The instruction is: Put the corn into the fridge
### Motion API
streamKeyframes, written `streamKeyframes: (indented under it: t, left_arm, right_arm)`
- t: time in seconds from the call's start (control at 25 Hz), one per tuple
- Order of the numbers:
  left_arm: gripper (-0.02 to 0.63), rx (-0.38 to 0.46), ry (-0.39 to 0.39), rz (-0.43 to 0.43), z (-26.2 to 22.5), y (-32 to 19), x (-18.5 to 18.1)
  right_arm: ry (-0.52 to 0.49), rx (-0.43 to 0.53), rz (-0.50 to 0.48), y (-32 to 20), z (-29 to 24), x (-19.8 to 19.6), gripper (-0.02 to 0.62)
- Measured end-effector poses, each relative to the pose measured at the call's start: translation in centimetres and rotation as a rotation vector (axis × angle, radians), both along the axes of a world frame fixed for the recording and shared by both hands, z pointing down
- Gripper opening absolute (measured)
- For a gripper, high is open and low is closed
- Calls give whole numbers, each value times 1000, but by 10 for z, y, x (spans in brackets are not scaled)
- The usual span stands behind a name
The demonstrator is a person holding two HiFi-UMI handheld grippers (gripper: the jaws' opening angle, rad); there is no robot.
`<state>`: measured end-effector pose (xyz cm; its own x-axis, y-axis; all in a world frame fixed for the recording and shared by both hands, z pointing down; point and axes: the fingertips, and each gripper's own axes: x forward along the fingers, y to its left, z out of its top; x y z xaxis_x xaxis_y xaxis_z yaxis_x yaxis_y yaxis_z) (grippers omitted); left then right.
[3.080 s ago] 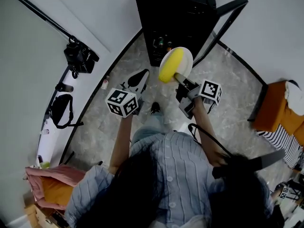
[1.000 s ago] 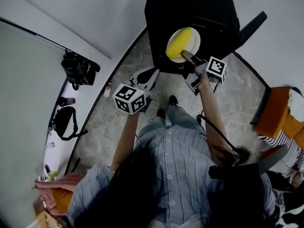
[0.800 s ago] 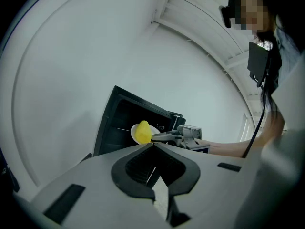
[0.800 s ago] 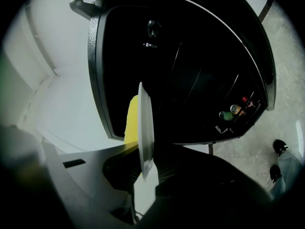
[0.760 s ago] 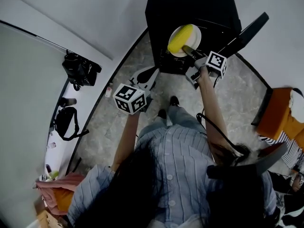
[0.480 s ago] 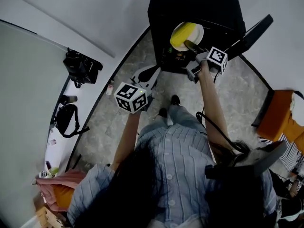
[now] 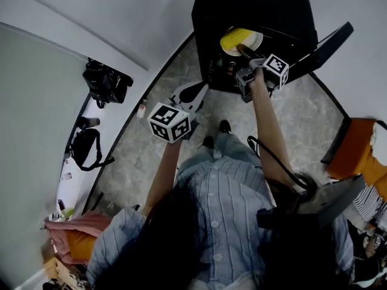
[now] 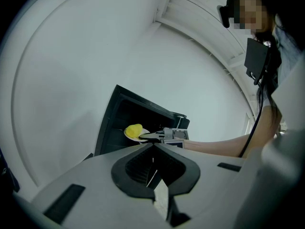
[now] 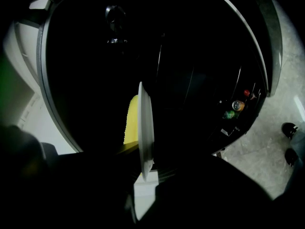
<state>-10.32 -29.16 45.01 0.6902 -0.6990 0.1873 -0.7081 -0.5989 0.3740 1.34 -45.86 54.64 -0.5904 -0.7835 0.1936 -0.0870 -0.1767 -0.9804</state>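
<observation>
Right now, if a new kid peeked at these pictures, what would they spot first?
The bright yellow corn pops out first. It lies on a white plate that the right gripper pinches by the rim, at the open front of the black fridge. Next comes the left gripper, jaws together and empty, hanging lower down over the grey floor.
</observation>
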Motion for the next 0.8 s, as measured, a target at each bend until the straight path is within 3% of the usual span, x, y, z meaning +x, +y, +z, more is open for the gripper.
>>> streamKeyframes:
  t: [0.36,0.8]
  left_arm:
    - [8,-9,-5,-53,4,-1,-13]
    - [8,-23,-12,-110,7,0,-26]
  right_arm:
    - [-76,-25,64,-20,3,-1,40]
    - [-79,-36,166,-55,8,2,40]
